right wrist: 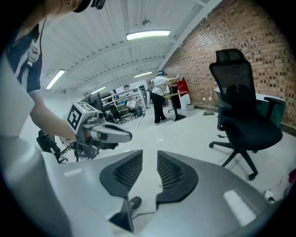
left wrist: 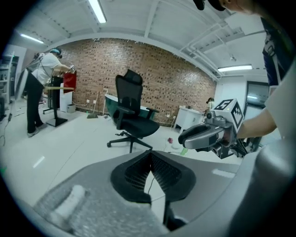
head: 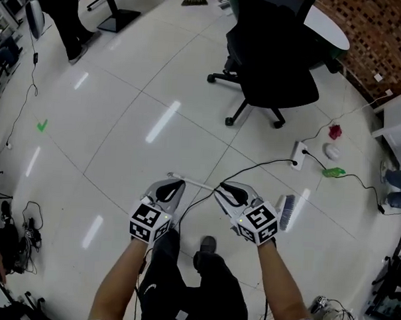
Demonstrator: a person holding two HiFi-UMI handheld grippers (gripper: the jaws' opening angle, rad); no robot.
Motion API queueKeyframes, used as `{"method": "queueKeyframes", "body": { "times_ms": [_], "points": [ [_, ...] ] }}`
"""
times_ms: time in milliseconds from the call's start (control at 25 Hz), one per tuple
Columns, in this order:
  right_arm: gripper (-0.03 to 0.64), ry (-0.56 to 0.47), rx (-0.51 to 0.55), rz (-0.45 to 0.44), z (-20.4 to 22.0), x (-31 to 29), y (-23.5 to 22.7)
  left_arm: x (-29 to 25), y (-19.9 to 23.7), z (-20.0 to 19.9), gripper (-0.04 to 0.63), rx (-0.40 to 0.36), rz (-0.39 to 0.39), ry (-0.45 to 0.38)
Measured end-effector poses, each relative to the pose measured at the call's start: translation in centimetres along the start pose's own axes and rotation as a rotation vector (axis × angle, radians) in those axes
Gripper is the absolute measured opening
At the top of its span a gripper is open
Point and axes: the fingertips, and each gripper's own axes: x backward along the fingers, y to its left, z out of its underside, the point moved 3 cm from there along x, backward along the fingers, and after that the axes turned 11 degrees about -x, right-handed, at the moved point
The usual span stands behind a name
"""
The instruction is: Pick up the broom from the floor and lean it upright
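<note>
Hovering low over the thin white-handled broom with grey bristles [head: 193,183], which is lying flat on the glossy white tiled floor [head: 122,126], the left gripper [head: 175,185] is hanging with its jaws together and the right gripper [head: 224,189] with its jaws apart and empty, so the pick-up is not yet starting.

We lose the broom's [head: 194,183] mid-shaft behind the right gripper [head: 224,190], the office chair's [head: 271,66] back is cropped at 12 o'clock, and the bystander [head: 66,17] at 11 o'clock shows legs only.
</note>
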Motion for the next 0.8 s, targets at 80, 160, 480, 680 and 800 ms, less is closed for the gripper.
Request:
{"method": "queueKeyframes", "body": {
  "times_ms": [80, 160, 480, 680, 800],
  "points": [
    [0.089, 0.059, 0.021, -0.024, 3.1, -3.8, -1.2, -0.6, 2.3, 4.3, 0.000, 0.020, -0.039, 0.042],
    [0.092, 0.111, 0.034, -0.051, 6.4, -7.5, -2.6, -1.5, 4.3, 8.7, 0.000, 0.049, -0.068, 0.078],
    [0.095, 0.325, 0.126, -0.118, 19.9, -21.8, -8.6, -7.7, 11.1, 24.1, 0.000, 0.063, -0.090, 0.131],
    [0.098, 0.406, 0.187, -0.151, 26.9, -29.7, -12.0, -11.7, 13.2, 31.7, 0.000, 0.056, -0.074, 0.160],
    [0.103, 0.476, 0.227, -0.182, 31.5, -33.8, -13.7, -13.7, 13.9, 36.2, 0.000, 0.053, -0.058, 0.187]
  ]
}}
